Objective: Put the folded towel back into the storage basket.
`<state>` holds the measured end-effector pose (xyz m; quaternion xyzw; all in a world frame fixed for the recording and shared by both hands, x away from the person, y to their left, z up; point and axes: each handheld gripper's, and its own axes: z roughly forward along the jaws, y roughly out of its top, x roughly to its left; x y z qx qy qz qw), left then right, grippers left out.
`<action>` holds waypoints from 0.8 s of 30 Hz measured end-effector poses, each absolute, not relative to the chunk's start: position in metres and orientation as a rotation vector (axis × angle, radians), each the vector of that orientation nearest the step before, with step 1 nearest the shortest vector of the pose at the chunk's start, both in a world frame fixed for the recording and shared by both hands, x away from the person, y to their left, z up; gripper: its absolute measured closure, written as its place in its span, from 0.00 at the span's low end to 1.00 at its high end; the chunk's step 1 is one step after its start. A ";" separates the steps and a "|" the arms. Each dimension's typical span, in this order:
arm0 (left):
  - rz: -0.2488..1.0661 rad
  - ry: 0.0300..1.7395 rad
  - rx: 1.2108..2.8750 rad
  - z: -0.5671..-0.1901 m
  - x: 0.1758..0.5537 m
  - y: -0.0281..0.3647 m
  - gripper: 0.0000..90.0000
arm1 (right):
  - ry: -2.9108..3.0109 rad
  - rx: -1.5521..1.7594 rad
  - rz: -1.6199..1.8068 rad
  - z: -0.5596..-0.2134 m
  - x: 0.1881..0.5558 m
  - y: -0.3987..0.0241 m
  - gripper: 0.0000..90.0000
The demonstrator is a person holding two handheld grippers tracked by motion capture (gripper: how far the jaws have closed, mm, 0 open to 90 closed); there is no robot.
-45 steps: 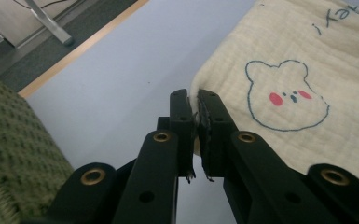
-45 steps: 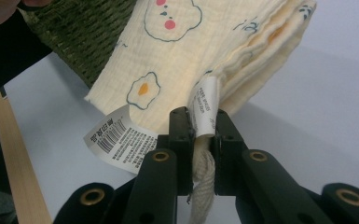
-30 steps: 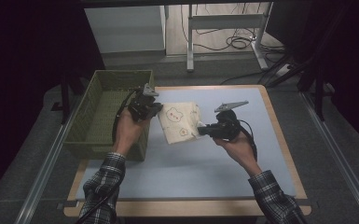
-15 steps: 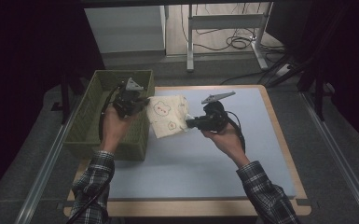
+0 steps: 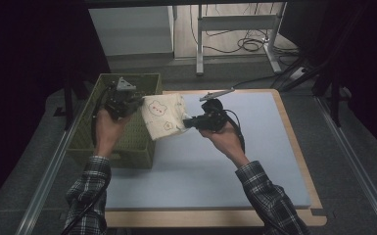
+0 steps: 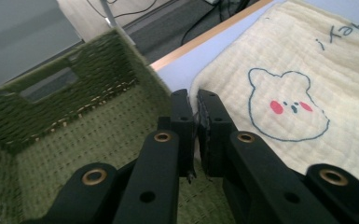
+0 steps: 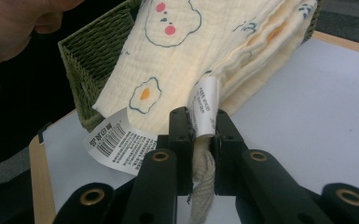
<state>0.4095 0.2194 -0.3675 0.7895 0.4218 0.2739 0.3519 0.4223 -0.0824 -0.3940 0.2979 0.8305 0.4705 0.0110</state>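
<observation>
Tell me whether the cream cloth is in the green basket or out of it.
Out. The cloth hangs above the basket's right rim, pinched by the left gripper and right gripper.

cream crinkled muslin cloth with printed bears and eggs (image 5: pixel 164 116): soft, matt | olive-green woven basket (image 5: pixel 85 129): coarse, matt weave | black plastic claws (image 6: pixel 196 122): smooth, faint sheen | pale blue worktop mat (image 5: pixel 254 161): smooth, matt, light wood edging | white paper barcode tag (image 7: pixel 116 142): slightly glossy

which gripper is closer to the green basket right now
Left. The left gripper hangs over the basket; the right gripper is beside it over the mat, both clamping the cloth.
</observation>
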 end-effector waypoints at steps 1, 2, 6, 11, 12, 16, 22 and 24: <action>0.713 1.096 2.040 -0.367 0.409 0.222 0.95 | 2.593 0.922 1.470 -0.393 0.423 -0.078 0.90; 0.717 1.098 2.037 -0.367 0.409 0.225 0.95 | 2.594 0.915 1.473 -0.393 0.423 -0.075 0.90; 0.734 1.126 2.019 -0.366 0.408 0.236 0.95 | 2.600 0.899 1.477 -0.391 0.424 -0.062 0.90; 0.752 1.169 2.004 -0.368 0.406 0.255 0.95 | 2.618 0.871 1.476 -0.392 0.423 -0.037 0.90; 0.754 1.176 2.000 -0.369 0.405 0.257 0.95 | 2.624 0.862 1.470 -0.393 0.423 -0.032 0.90; 0.769 1.205 1.995 -0.370 0.403 0.273 0.95 | 2.641 0.840 1.455 -0.396 0.421 -0.012 0.90; 0.785 1.256 1.982 -0.374 0.397 0.297 0.95 | 2.670 0.808 1.433 -0.402 0.418 0.022 0.90; 0.789 1.272 1.974 -0.376 0.396 0.304 0.95 | 2.675 0.803 1.422 -0.404 0.417 0.033 0.90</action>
